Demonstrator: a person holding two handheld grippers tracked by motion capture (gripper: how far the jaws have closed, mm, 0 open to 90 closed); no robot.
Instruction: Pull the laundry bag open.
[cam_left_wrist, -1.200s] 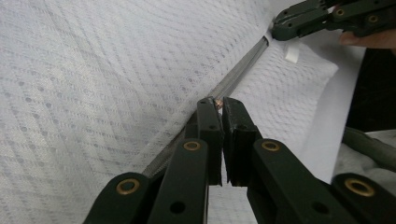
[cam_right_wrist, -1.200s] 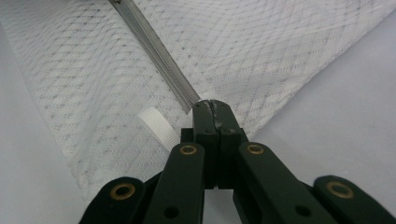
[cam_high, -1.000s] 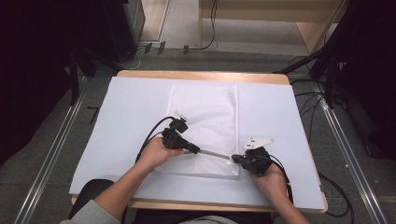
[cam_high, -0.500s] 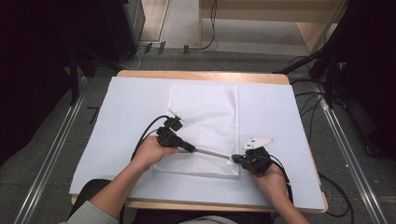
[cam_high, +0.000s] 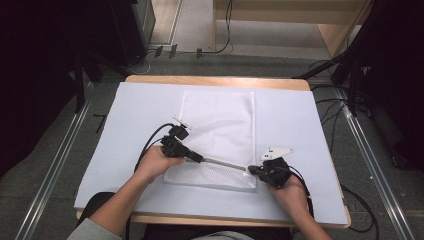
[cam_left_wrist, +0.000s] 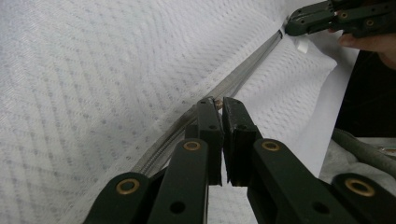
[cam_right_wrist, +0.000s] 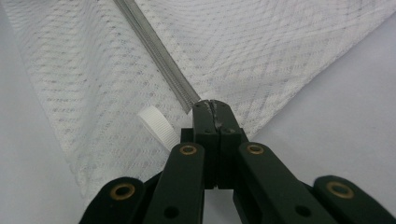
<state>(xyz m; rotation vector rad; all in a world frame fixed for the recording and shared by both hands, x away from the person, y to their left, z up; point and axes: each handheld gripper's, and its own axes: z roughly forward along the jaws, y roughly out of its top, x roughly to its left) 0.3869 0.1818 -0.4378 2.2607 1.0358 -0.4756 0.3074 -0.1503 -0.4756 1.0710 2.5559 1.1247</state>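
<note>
- White mesh bag (cam_high: 220, 135) flat on table (cam_high: 310, 120).
- Left gripper (cam_left_wrist: 215, 103) clamped on bag's zipper (cam_high: 225, 163), mid-run.
- Right gripper (cam_right_wrist: 211, 105) pinches zipper's end at bag's corner.

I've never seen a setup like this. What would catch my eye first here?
Most striking is the white mesh bag lying in the middle of the pale table cover, with a grey zipper running across its near end. A person holds a black gripper at each end of that zipper: the left gripper is pinched on a small metal piece on it, and the right gripper is clamped on the zipper's end, beside a white ribbed tab.
</note>
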